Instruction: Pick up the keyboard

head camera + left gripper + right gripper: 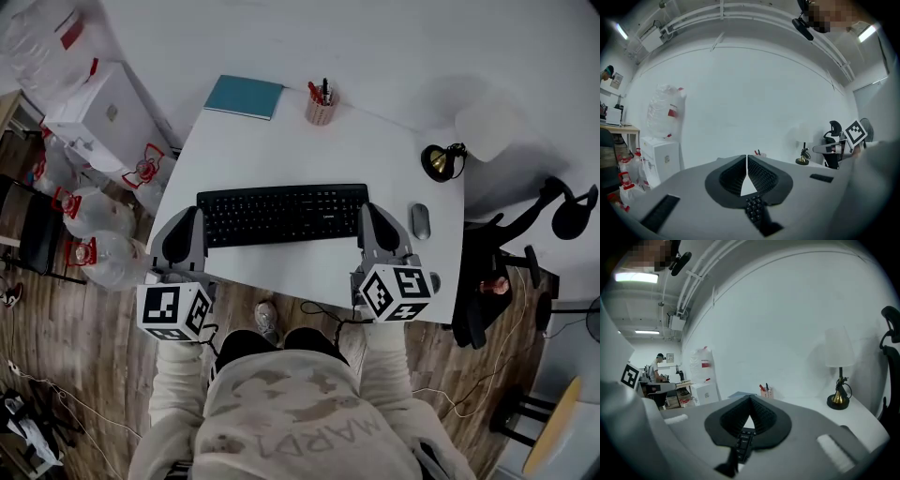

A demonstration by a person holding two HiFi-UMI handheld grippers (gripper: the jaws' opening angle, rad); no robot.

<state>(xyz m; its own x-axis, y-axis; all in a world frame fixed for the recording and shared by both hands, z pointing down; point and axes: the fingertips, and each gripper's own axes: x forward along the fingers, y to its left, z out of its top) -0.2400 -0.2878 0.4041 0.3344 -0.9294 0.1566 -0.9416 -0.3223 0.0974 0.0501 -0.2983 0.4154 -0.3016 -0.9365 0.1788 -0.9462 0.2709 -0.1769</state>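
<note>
head view shows the flat black computer keyboard point(281, 214) lying by the near edge of the white desk point(281, 141), between the left gripper point(187, 225) and right gripper point(373, 223), both with jaws pressed together, empty.

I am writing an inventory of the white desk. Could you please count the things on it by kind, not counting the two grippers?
Keyboard: 1
Mouse: 1
Notebook: 1
Pen holder: 1
Lamp: 1
Total: 5
</note>
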